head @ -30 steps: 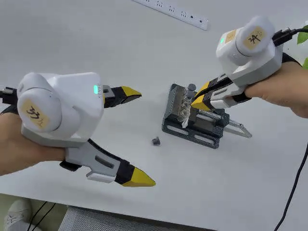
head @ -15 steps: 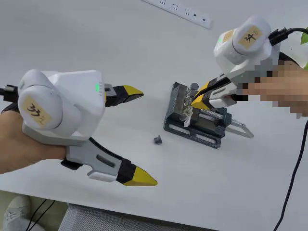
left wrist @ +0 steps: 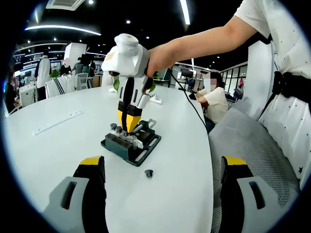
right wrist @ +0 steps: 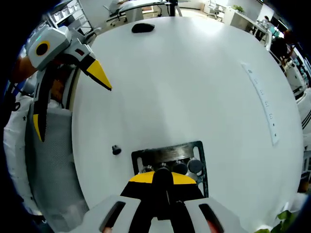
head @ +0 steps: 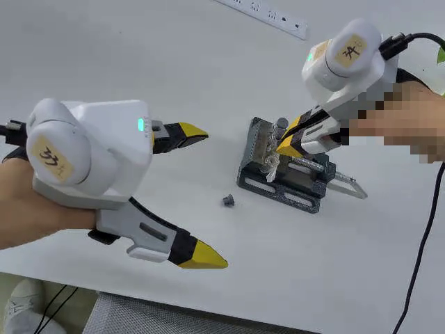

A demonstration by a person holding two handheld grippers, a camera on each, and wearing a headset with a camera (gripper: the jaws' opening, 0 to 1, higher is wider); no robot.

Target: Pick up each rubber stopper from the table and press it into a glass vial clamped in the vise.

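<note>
Here the right hand-held gripper point(head: 287, 139) stands over the vise point(head: 284, 192), tips pointing down at the clamped row. Its jaws are drawn close together, with a narrow gap between the yellow tips. In the right gripper view a dark rubber stopper point(right wrist: 163, 173) sits pinched in that gap, level with the tops of the vials. Whether it already touches a vial mouth cannot be told, because the jaws cover that spot in every view.

The left hand-held gripper point(head: 197, 193) is held above the desk point(head: 174, 62), well apart from the vise. Its jaws are spread wide and hold nothing. The left gripper view looks between them toward the vise.

The glass vials point(head: 267, 158) stand upright in a row in the vise. The glass is clear and partly hidden by the right hand-held gripper, so the number of vials cannot be read with certainty. What is inside them cannot be made out either. Grey seated stoppers point(right wrist: 194, 166) cap the vials beside the gripper tips. One of them shows at the far end of the row in the head view.

A loose stopper point(head: 227, 201) lies on the desk near the front of the vise base, not touching it. It sits between the vise and the left hand-held gripper.

A white power strip point(head: 268, 15) lies at the far edge of the desk, cut off by the frame. A black cable point(head: 424, 257) runs along the right side.
</note>
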